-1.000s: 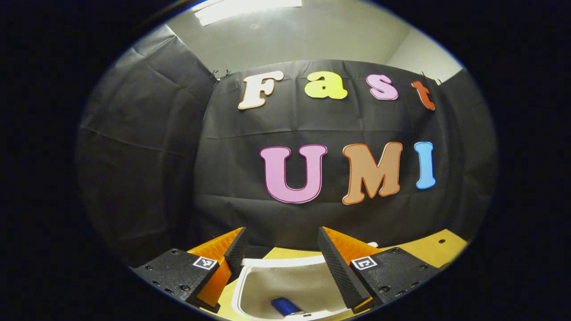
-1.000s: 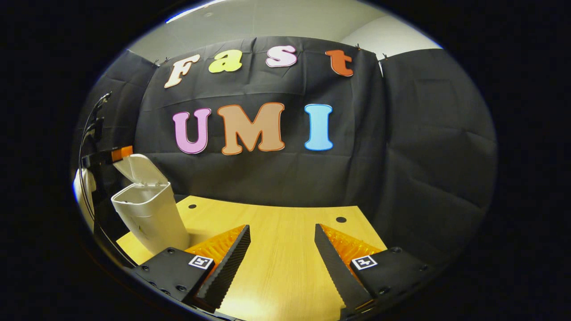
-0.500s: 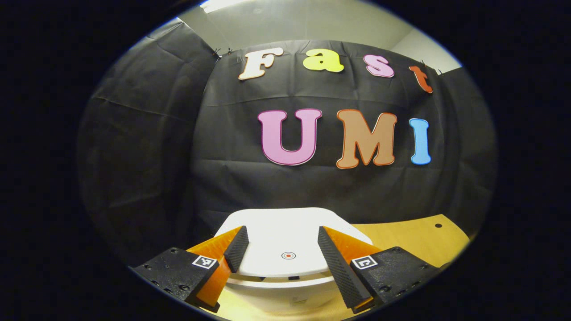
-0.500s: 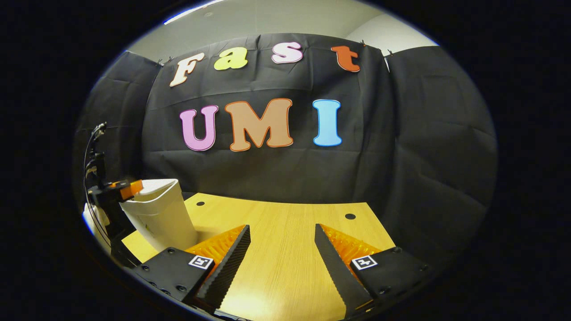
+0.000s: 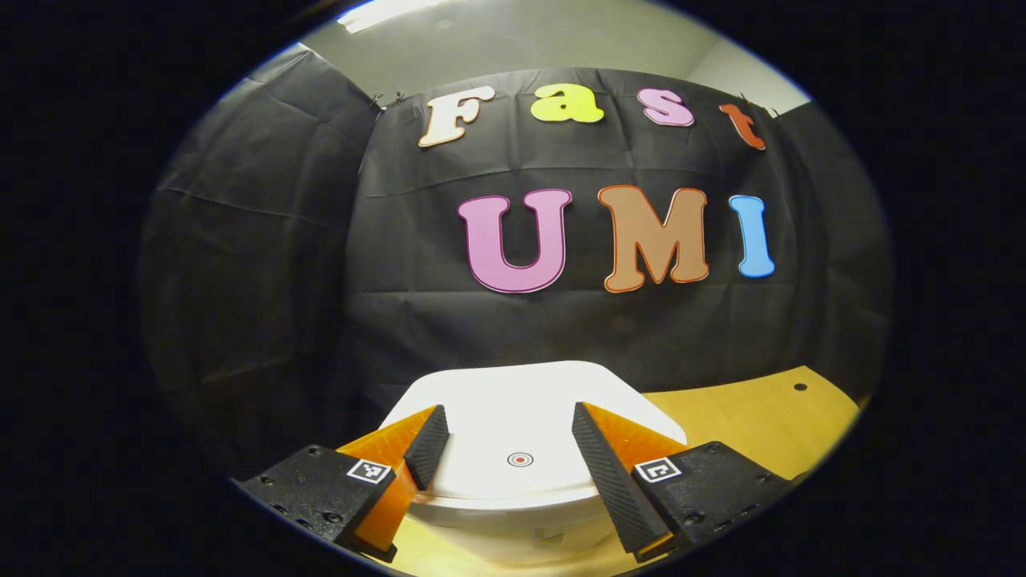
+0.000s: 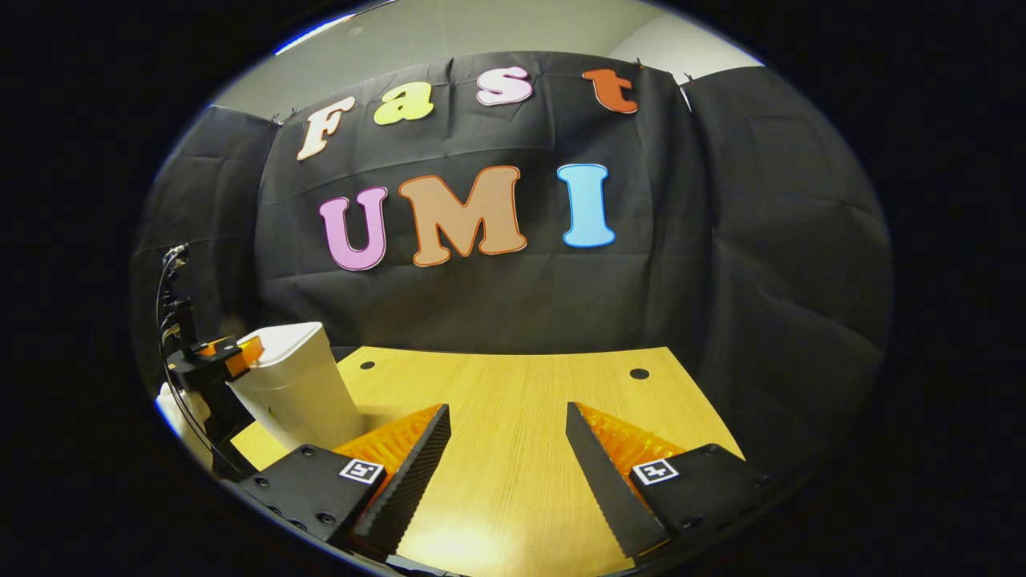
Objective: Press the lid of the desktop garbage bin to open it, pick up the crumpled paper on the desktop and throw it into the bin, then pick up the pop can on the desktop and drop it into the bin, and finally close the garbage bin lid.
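Black cloth walls close in around the yellow wooden desktop (image 6: 513,417). My left gripper (image 5: 506,437) hangs over the white garbage bin (image 5: 521,513), fingers spread wide apart above its closed lid (image 5: 513,401), gripping nothing. My right gripper (image 6: 506,449) is also spread open and empty above bare wood, with the bin standing well off to its left, near the desk's edge.
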